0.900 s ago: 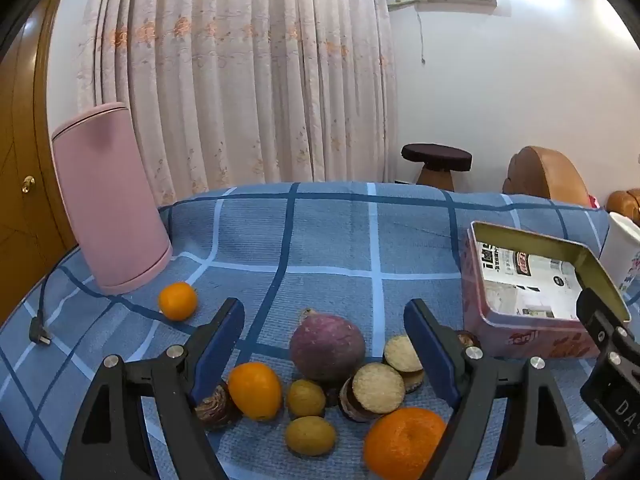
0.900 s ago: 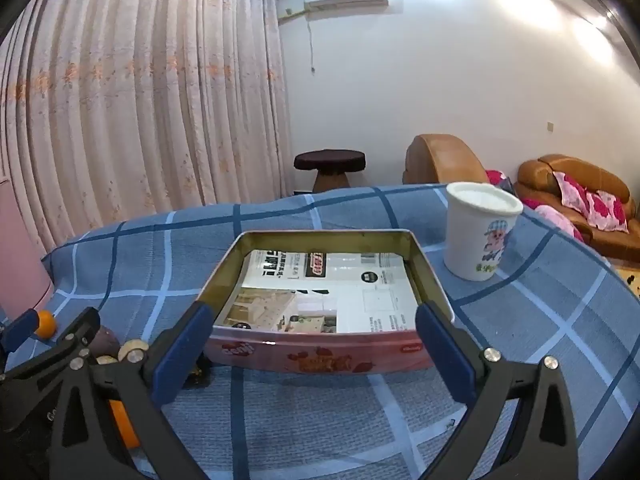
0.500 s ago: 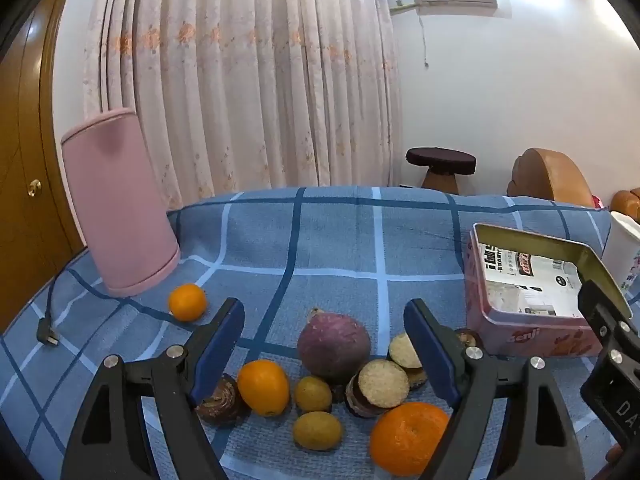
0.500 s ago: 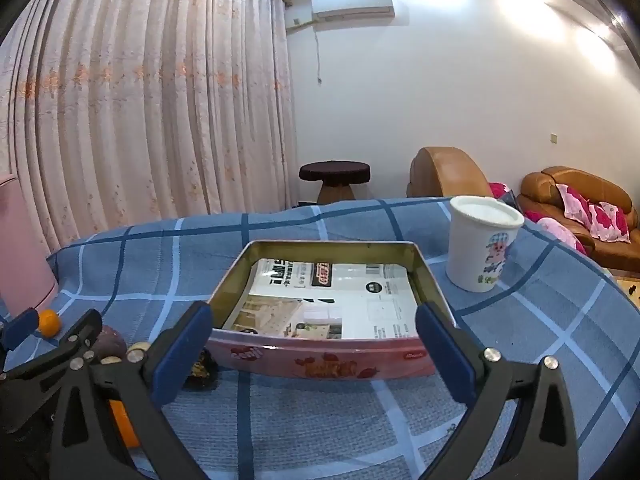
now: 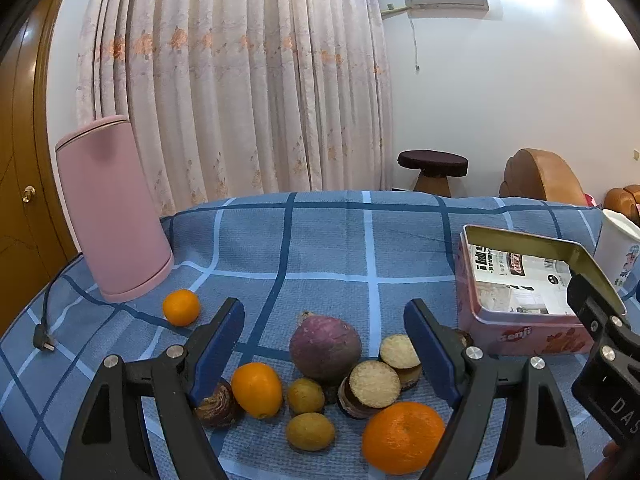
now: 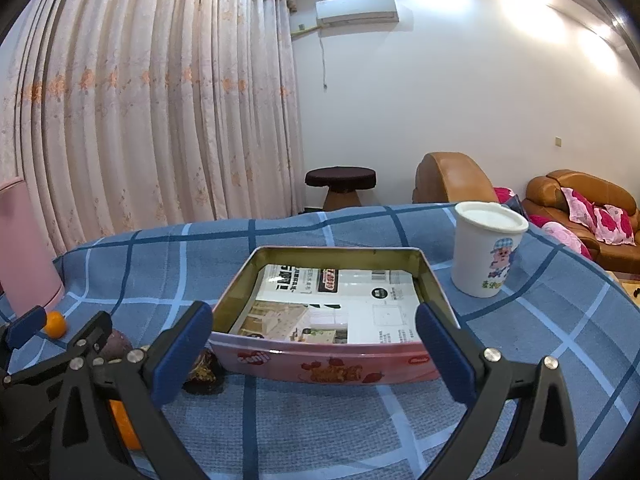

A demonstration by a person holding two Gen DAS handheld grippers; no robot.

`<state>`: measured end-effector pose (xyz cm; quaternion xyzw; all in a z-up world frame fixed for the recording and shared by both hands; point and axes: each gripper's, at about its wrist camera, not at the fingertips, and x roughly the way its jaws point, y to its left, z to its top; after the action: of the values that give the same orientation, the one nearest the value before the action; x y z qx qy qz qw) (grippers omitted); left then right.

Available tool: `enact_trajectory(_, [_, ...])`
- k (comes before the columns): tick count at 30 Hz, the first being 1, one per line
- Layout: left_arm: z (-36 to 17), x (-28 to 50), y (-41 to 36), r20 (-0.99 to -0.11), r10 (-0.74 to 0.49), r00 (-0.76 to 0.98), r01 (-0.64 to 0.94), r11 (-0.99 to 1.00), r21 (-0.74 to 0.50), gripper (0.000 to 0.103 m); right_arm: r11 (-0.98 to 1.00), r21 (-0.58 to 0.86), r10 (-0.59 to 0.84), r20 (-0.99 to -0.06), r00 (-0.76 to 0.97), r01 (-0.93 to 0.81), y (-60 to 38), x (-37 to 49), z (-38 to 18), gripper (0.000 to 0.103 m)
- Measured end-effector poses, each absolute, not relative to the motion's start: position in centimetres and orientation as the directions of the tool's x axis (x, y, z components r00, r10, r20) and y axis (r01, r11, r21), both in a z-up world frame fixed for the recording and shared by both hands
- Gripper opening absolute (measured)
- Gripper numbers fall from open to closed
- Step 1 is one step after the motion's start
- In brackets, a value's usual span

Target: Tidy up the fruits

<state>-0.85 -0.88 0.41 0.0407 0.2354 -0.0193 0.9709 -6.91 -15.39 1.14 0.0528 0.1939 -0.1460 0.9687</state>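
Both grippers are just hanging there wide apart, gripping nothing. The left gripper (image 5: pixel 324 344) is hovering over the fruit pile on the blue checked table (image 5: pixel 328 240): a purple round one (image 5: pixel 325 347), an orange (image 5: pixel 402 436), a smaller orange (image 5: pixel 256 389), and two yellowish little ones (image 5: pixel 310 431). A stray orange (image 5: pixel 181 307) is sitting by the pink canister (image 5: pixel 112 208). The right gripper (image 6: pixel 314 344) is facing the open pink tin (image 6: pixel 328 368), with a white cup (image 6: pixel 486 252) beside it.
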Motion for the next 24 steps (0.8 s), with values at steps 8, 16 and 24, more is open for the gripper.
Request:
enact_trajectory(8, [0.23,-0.78,-0.62,-0.466,-0.024,0.885,0.065,0.995,0.072,0.083,0.955,0.062,-0.239,-0.422,0.874,0.291,-15.66,-6.17,0.72,0.103])
enact_trajectory(16, [0.15,-0.77,-0.58,-0.471,-0.029,0.882,0.075,0.994,0.078,0.083,0.958,0.071,-0.223,-0.428,0.876,0.279,-15.62,-5.95,0.54,0.103])
enact_trajectory(24, [0.0,-0.78,-0.49,-0.485,-0.041,0.874,0.089,0.993,0.077,0.083,0.959,0.079,-0.213,-0.439,0.873,0.273,-15.49,-5.92,0.46,0.103])
